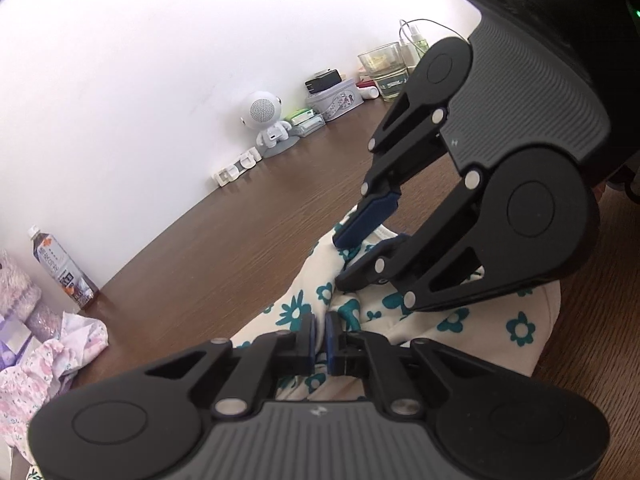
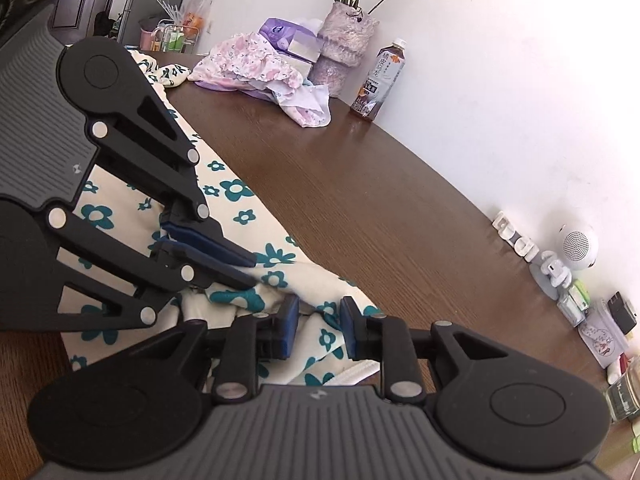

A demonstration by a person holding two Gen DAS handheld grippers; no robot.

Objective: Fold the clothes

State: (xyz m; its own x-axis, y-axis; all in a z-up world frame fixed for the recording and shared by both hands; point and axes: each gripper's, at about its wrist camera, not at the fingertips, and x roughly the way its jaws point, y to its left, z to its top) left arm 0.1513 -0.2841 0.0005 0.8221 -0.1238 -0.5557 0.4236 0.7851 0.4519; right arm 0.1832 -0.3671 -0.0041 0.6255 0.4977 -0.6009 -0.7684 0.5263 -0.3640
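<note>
Two grippers meet on one cream garment with teal flowers [image 2: 244, 196], lying along the brown table [image 2: 360, 200].

Left gripper [image 1: 319, 334] pinches a fabric ridge; right gripper [image 2: 319, 326], at 6 o'clock, stands spread. Close it on the edge before lifting.

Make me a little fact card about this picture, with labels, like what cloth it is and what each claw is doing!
cloth: cream garment with teal flowers, lying rumpled on the table
table: dark brown wood
left gripper: pads nearly closed, pinching a fold of the garment
right gripper: open, pads either side of a bunch of cloth, not squeezing it
grippers: close together over the same end of the garment
other cloth: pink flowery pile at the far end
by the wall: tea bottle, flower vase, small white robot toy
</note>
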